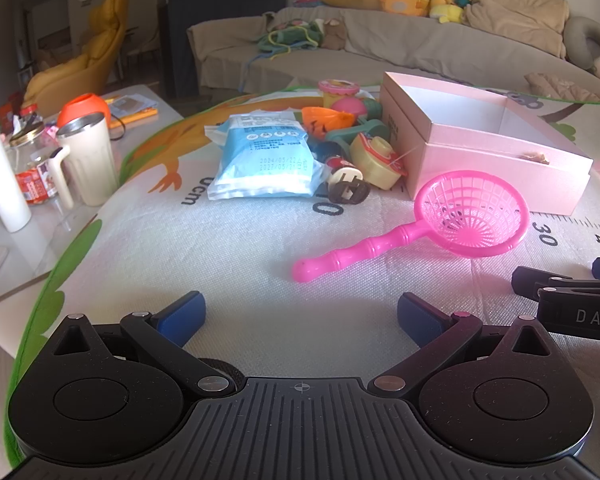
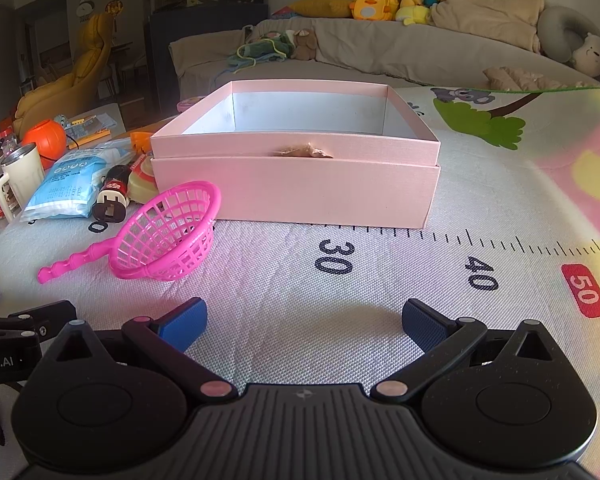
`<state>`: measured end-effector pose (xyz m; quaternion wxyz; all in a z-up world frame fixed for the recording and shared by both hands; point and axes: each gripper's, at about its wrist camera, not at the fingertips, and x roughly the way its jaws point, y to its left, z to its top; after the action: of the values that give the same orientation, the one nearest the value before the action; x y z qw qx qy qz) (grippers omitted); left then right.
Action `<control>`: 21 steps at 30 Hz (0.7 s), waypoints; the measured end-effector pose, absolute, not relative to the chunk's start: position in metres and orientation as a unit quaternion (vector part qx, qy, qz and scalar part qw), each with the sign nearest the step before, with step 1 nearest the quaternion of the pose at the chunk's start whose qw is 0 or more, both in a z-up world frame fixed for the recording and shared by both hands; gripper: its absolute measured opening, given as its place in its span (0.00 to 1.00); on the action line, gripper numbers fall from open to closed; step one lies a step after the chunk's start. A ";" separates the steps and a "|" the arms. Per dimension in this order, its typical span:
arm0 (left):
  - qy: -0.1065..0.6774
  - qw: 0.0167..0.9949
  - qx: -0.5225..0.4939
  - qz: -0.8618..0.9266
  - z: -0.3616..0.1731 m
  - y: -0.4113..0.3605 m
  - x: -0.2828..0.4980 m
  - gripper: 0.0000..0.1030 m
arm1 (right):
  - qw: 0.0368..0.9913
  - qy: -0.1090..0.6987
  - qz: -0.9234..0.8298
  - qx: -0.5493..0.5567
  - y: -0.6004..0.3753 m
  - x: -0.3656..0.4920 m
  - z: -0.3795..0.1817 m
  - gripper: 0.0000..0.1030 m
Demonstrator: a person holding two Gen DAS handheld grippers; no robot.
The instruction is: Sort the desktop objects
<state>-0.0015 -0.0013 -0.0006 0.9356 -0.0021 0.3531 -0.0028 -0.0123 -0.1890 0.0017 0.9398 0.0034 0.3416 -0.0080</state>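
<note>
pink box floor (image 2: 308, 120): the near wall hides most of it.
toy pile (image 1: 352, 136): the toys left of the pink box cover each other; hard to tell what each one is.
blue packet (image 1: 264, 156): the print is too small to read.
plug (image 2: 110, 200): the pink scoop (image 2: 168, 232) hides part of it.

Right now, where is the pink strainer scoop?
The pink strainer scoop lies on the play mat, its basket beside the pink box's near left corner, its handle pointing back toward the left gripper.
</note>
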 end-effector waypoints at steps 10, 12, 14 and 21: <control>0.353 0.936 -0.002 -0.003 -0.001 -0.001 -0.001 1.00 | 0.940 0.341 -0.007 0.004 -0.189 -0.013 0.002 1.00; 0.353 0.936 -0.002 -0.003 -0.001 -0.001 -0.002 1.00 | 0.940 0.341 -0.007 0.005 -0.189 -0.013 0.002 1.00; 0.353 0.936 -0.002 -0.003 -0.001 -0.001 -0.001 1.00 | 0.940 0.341 -0.007 0.005 -0.189 -0.013 0.002 1.00; 0.366 0.931 0.004 -0.008 0.004 -0.001 0.002 1.00 | 0.938 0.347 -0.004 -0.001 -0.190 -0.011 0.002 1.00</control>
<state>0.0018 -0.0008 0.0041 0.9306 0.0040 0.3661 -0.0078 -0.0111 -0.1896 0.0022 0.9379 -0.0005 0.3469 -0.0036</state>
